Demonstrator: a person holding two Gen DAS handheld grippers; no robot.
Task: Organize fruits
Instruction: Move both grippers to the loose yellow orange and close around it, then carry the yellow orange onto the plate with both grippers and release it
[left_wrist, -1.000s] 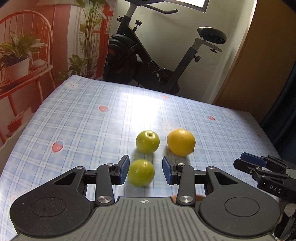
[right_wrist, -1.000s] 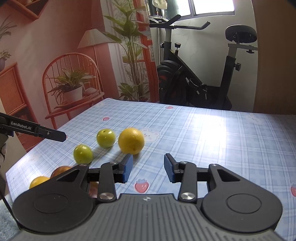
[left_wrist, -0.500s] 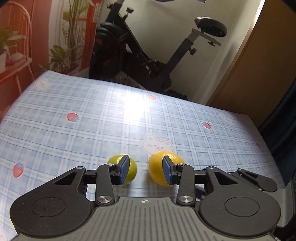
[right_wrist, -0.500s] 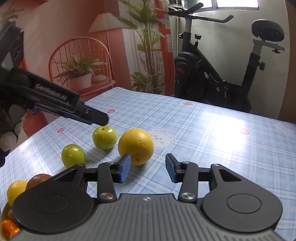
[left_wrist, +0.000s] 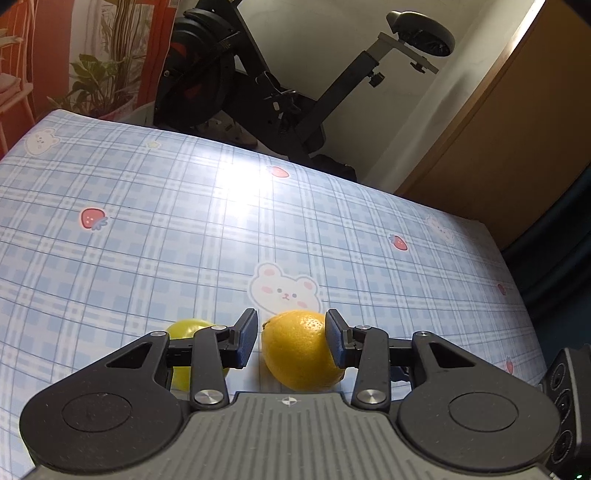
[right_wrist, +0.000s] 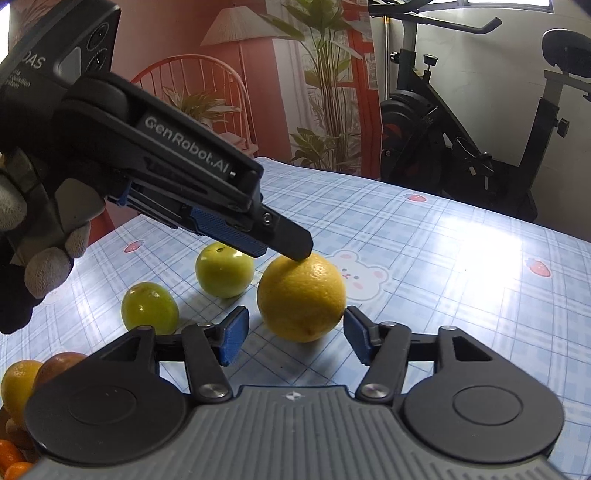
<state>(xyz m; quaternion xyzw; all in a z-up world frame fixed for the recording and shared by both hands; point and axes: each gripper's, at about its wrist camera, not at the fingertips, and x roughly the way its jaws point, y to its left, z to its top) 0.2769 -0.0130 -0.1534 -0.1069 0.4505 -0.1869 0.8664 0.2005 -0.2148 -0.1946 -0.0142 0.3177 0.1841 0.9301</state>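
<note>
Table covering (left_wrist: 155, 206): blue plaid, strawberry and bear prints, glare at centre.
Exercise bike (right_wrist: 461, 122): black, upper right.
Wall mural (right_wrist: 236, 59): pink, lamp, chair, plants, upper left.
Wooden door (left_wrist: 491, 122): right.

home | exercise bike (left_wrist: 295, 92) | plaid tablecloth (left_wrist: 147, 221) | potted plants (right_wrist: 325, 110)

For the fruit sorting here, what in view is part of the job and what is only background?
Part of the job:
orange, between the open left claw
two green fruits
right claw, open
fruit pile at lower left

Background:
exercise bike
checked tablecloth
red chair with plant
</note>
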